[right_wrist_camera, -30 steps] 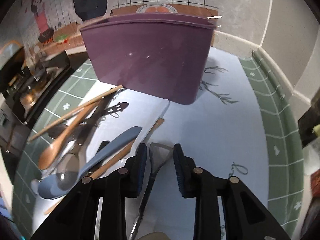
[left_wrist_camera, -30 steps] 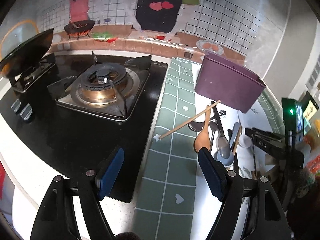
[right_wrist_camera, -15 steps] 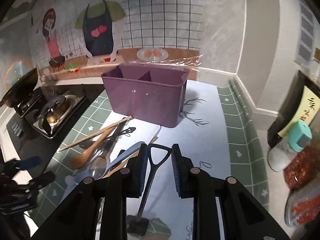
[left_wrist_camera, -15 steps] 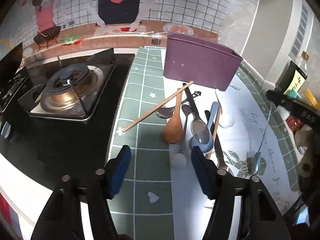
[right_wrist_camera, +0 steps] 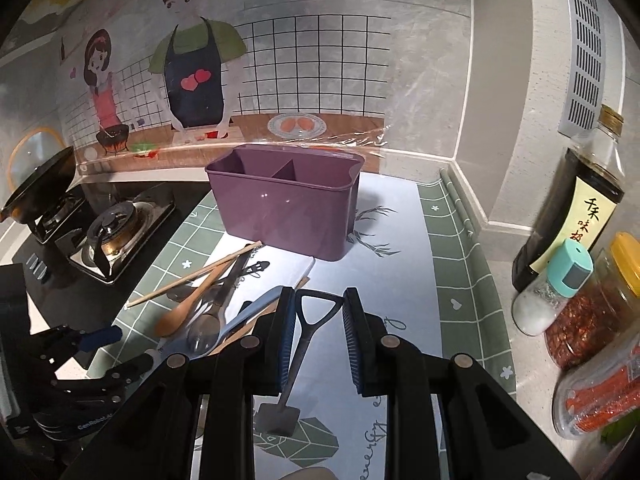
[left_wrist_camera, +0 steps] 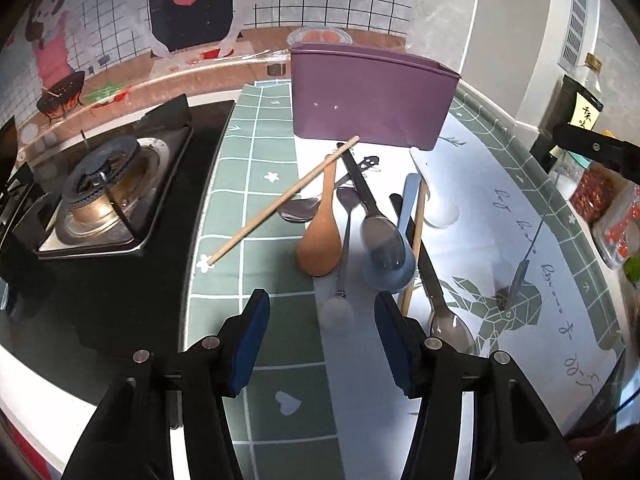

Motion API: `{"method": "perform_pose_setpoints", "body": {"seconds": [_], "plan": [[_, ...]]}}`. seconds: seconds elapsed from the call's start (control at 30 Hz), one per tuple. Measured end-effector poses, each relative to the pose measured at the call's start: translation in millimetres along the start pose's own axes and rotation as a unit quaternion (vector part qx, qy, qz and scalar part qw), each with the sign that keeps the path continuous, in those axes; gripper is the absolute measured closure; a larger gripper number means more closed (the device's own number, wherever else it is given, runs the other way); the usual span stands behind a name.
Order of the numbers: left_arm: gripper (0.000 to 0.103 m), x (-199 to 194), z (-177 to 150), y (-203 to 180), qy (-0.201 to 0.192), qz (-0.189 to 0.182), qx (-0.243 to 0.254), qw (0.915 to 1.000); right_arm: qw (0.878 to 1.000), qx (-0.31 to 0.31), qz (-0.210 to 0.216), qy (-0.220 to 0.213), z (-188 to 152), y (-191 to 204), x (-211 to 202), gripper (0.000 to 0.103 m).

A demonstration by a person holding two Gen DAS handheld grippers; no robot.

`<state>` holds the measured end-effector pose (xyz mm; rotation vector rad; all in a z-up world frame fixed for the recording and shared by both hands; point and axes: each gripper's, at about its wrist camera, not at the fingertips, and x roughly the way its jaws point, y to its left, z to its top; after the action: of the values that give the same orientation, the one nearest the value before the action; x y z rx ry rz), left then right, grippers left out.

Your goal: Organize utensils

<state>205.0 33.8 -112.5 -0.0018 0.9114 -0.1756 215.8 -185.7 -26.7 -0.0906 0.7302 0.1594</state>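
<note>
I am holding the small black spatula [right_wrist_camera: 304, 332] in my right gripper [right_wrist_camera: 316, 336]; it seems to be touching only the left pad, so I cannot tell whether the jaws are truly clamping it. Its blade is hanging below, partly cut off by the gripper body. My left gripper [left_wrist_camera: 320, 340] is spread wide and holding nothing, hovering over the utensil pile [left_wrist_camera: 352, 216], where overlapping handles are hiding one another. The purple caddy [right_wrist_camera: 284, 208] is standing beyond the pile, with bare mat [right_wrist_camera: 400, 248] to its right.
</note>
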Motion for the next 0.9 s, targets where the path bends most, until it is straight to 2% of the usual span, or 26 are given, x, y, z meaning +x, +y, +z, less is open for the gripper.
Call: {"method": "perform_pose_setpoints", "body": {"seconds": [0.2, 0.33, 0.4, 0.47, 0.5, 0.53, 0.67, 0.8, 0.9], "plan": [[0.052, 9.0, 2.6, -1.6, 0.009, -0.017, -0.008, 0.9998, 1.0, 0.003, -0.008, -0.001, -2.0, -3.3, -8.1, 0.081], [0.054, 14.1, 3.4, -4.9, 0.009, -0.012, -0.006, 0.9999, 1.0, 0.005, -0.015, -0.003, -3.1, -6.9, -14.2, 0.081], [0.058, 20.3, 3.5, -6.4, 0.017, -0.01, -0.004, 0.9998, 1.0, 0.006, -0.018, -0.005, -3.5, -8.8, -17.4, 0.081], [0.073, 25.8, 3.9, -3.7, 0.028, -0.01, -0.011, 0.9995, 1.0, 0.01, -0.02, -0.009, -3.0, -11.4, -21.1, 0.081], [0.077, 26.4, 4.4, -2.2, 0.03, -0.01, -0.014, 0.9994, 1.0, 0.011, -0.021, -0.012, -2.7, -12.2, -22.6, 0.081], [0.082, 23.9, 5.8, 0.4, 0.025, -0.014, -0.021, 0.9994, 1.0, 0.012, -0.021, -0.015, -2.1, -13.7, -24.2, 0.081], [0.089, 6.3, 16.0, 6.1, -0.011, -0.016, -0.021, 0.9996, 0.999, 0.022, -0.022, -0.026, 0.6, -20.3, -28.2, 0.081], [0.09, -10.0, 27.2, 6.8, -0.028, -0.017, -0.012, 0.9994, 0.999, 0.027, -0.019, -0.031, 3.2, -24.2, -27.3, 0.081], [0.089, -18.5, 23.1, 10.1, -0.019, -0.045, -0.006, 0.9988, 0.999, 0.028, -0.016, -0.035, 3.6, -25.4, -29.3, 0.081]]}}
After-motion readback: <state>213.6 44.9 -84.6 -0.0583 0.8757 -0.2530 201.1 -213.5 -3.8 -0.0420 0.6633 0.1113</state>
